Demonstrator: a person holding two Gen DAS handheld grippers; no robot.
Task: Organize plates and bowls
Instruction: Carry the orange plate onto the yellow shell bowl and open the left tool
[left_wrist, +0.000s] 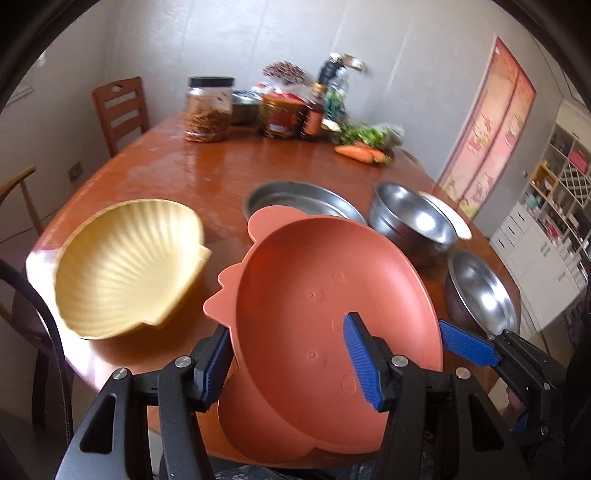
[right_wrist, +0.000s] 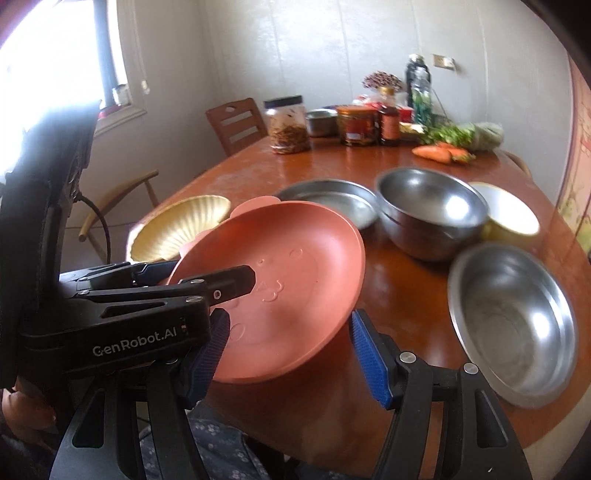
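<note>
The left tongs (left_wrist: 286, 325) hold the pink plate (left_wrist: 332, 295). One finger lies on the inside of the plate and the other is under its left rim, so they pinch it. The right tongs (right_wrist: 289, 317) are partly open. The near rim of the plate sits between their fingers (right_wrist: 369, 358), but I cannot tell if they press on it.

The plate is up off the table (left_wrist: 184, 162) and it is tipped. Its inside looks up and a bit to the right. Its two little ears point away from the tongs and to the left. Its long way runs from the tongs out to the ears.

Just left of the left tongs sits the yellow shell bowl (left_wrist: 129, 266), close to the near table edge. There is a strip of bare table between it and the plate.

Right of the right tongs is a steel bowl (right_wrist: 517, 325), near the table edge. Past it stands a stack of steel bowls (right_wrist: 432, 210), with a white bowl (right_wrist: 513, 210) touching it behind. Right behind the plate's ears is a flat steel pan (left_wrist: 295, 199).

Beyond the pan is a wide bare part of the table. At the far end are a jar (left_wrist: 208, 110), some bottles (left_wrist: 314, 110) and carrots (left_wrist: 358, 152). A wooden chair (left_wrist: 118, 110) stands at the far left.
</note>
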